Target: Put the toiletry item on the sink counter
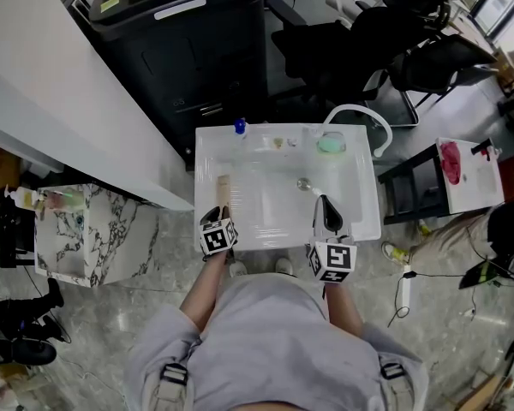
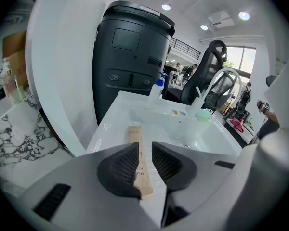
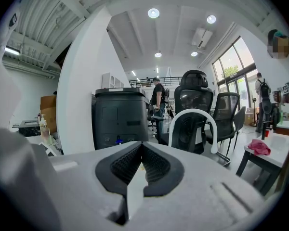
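A brown cardboard toothbrush box (image 1: 224, 190) lies flat on the left rim of the white sink counter (image 1: 365, 223), pointing away from me. In the left gripper view the box (image 2: 134, 136) rests on the counter and runs under the gap between the jaws. My left gripper (image 1: 221, 211) (image 2: 144, 148) hovers over its near end, open, the pads clear of the box. At the basin's front right my right gripper (image 1: 324, 202) (image 3: 141, 151) is shut with nothing between its pads, raised and looking over the white faucet (image 3: 195, 124).
At the back of the counter stand a blue-capped bottle (image 1: 239, 127), a green cup (image 1: 331, 143) and the arched faucet (image 1: 361, 114). A tall black bin (image 1: 188, 41) stands behind, a marble side table (image 1: 86, 229) at left, office chairs (image 1: 394, 41) and a small table (image 1: 463, 174) at right.
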A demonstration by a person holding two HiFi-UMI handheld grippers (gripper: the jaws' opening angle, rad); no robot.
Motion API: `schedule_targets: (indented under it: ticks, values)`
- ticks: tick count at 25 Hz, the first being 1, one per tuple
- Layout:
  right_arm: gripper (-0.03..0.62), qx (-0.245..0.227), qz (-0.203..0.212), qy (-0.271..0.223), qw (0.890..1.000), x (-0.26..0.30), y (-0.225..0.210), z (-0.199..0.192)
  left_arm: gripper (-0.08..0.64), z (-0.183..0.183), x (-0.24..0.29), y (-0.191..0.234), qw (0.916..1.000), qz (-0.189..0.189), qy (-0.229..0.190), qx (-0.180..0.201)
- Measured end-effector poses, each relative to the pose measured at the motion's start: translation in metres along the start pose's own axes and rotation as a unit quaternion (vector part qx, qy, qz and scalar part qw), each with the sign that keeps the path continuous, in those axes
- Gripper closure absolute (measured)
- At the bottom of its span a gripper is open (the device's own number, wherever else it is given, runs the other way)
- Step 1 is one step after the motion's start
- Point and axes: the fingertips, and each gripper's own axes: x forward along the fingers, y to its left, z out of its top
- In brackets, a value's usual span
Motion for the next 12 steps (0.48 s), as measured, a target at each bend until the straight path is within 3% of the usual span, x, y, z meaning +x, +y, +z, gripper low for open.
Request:
schedule_targets:
  ticks: [5,12]
  values:
    - [0.589,0.0,0.002,-0.002,1.0,0.0,0.001,0.001,0.514,0.016,-0.01,-0.002,0.9996,0.001,-0.027,0.002]
    - [0.589,0.001,0.006,-0.001,1.0,-0.001,0.004,0.001,0.541,0.046,-0.028,-0.017,0.9963,-0.006,-0.076,0.039]
